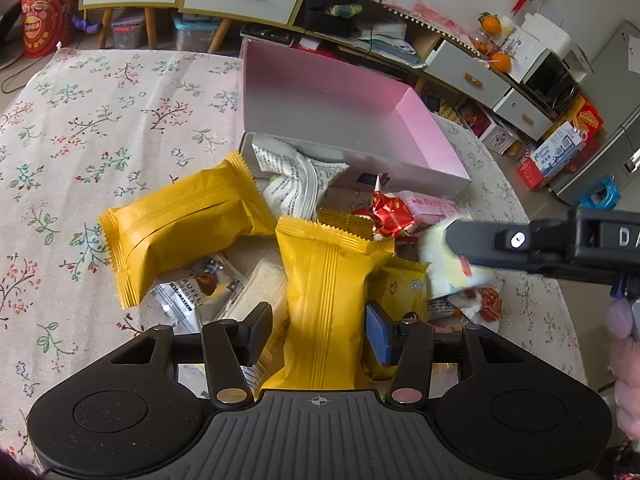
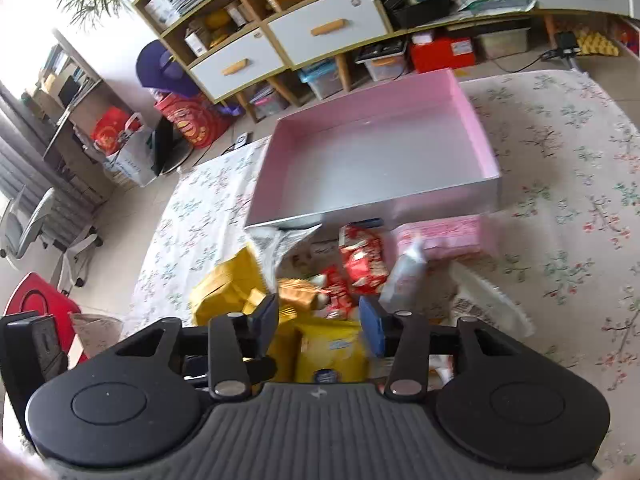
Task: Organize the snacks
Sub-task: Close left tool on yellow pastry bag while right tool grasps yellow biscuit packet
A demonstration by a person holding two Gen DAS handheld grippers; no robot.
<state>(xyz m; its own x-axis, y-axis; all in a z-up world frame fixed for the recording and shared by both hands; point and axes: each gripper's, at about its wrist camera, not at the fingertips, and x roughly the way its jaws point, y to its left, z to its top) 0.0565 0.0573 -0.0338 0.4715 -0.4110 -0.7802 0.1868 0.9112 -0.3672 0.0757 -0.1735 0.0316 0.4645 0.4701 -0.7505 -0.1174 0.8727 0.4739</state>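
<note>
A pile of snack packets lies on the floral cloth in front of an empty pink box [image 1: 328, 120] [image 2: 380, 160]. My left gripper [image 1: 320, 332] is open, its jaws on either side of an upright yellow packet [image 1: 328, 300], apart from it. A second yellow packet [image 1: 180, 224] lies to its left, with a white printed packet [image 1: 296, 184] and a red wrapper [image 1: 388, 216] behind. My right gripper [image 2: 320, 324] is open above the pile, over a yellow packet [image 2: 332, 348]; red wrappers [image 2: 360, 260] and a pink packet [image 2: 444, 236] lie beyond. Its body shows in the left wrist view [image 1: 560, 244].
The floral tablecloth [image 1: 100, 140] covers the table. Drawer cabinets [image 2: 320, 36] and storage bins stand behind on the floor. A red chair [image 2: 36, 304] is at the left. Boxes and a fridge [image 1: 616, 120] stand at the right.
</note>
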